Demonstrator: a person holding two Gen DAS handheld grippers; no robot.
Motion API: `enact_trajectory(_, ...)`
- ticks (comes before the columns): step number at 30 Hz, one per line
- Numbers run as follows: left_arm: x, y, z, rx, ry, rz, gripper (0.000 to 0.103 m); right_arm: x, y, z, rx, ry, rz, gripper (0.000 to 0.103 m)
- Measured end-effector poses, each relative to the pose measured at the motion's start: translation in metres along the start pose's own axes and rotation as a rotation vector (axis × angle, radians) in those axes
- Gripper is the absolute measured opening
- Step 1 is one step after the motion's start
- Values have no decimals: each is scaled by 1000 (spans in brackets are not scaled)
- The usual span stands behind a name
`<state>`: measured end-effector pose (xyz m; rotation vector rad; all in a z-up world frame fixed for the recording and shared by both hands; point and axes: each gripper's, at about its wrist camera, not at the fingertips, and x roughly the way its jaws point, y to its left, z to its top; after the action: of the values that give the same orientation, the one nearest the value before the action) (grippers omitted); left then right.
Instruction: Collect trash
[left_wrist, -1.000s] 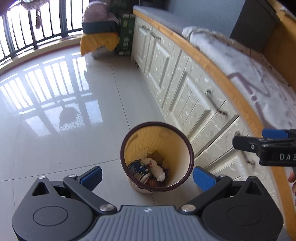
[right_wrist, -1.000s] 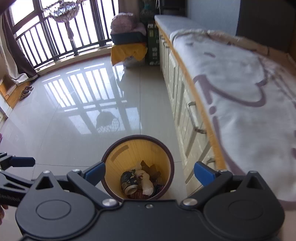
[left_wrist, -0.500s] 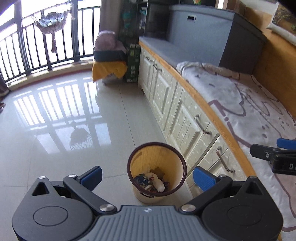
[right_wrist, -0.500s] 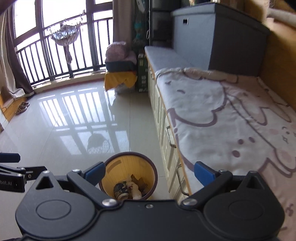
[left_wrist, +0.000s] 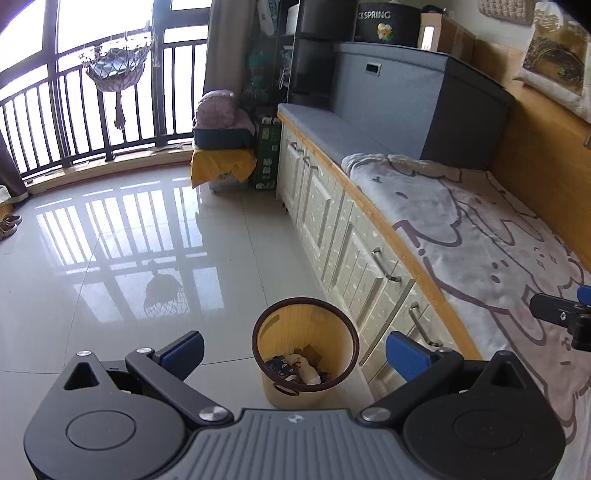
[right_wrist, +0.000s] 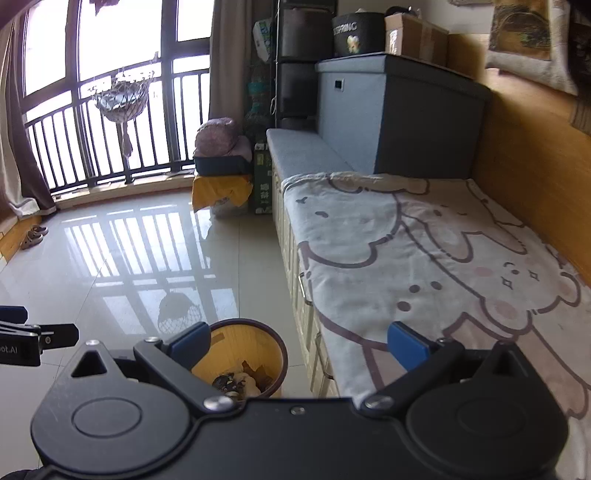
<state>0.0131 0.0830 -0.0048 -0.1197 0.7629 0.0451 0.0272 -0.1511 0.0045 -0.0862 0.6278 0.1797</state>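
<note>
Tiled floor (left_wrist: 110, 258): glossy, window bars reflected. Bench bed (right_wrist: 424, 258): covered by a cartoon blanket, white drawers beneath. Waste bin (left_wrist: 305, 354): yellow, dark-rimmed, stood on the floor just beside the drawers; trash (left_wrist: 295, 369) is seen inside. Left gripper (left_wrist: 293, 352): spread wide, nothing held. Right gripper (right_wrist: 299, 341): spread wide, nothing held.

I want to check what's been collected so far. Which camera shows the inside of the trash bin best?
The left wrist view: the trash bin sits unobstructed between the open fingers, its trash visible. In the right wrist view, the right gripper's body hides part of the bin.
</note>
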Motion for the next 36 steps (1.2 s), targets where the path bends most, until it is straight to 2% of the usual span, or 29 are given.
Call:
enact_trajectory(16,-33,-20,-11,39,-59,-9,103,-48,-5,-14,8,-48,-34,103)
enact_trajectory(36,-45,-24,-13,53,-86,-6,103,-60,-4,-20,18,-50,-49,103)
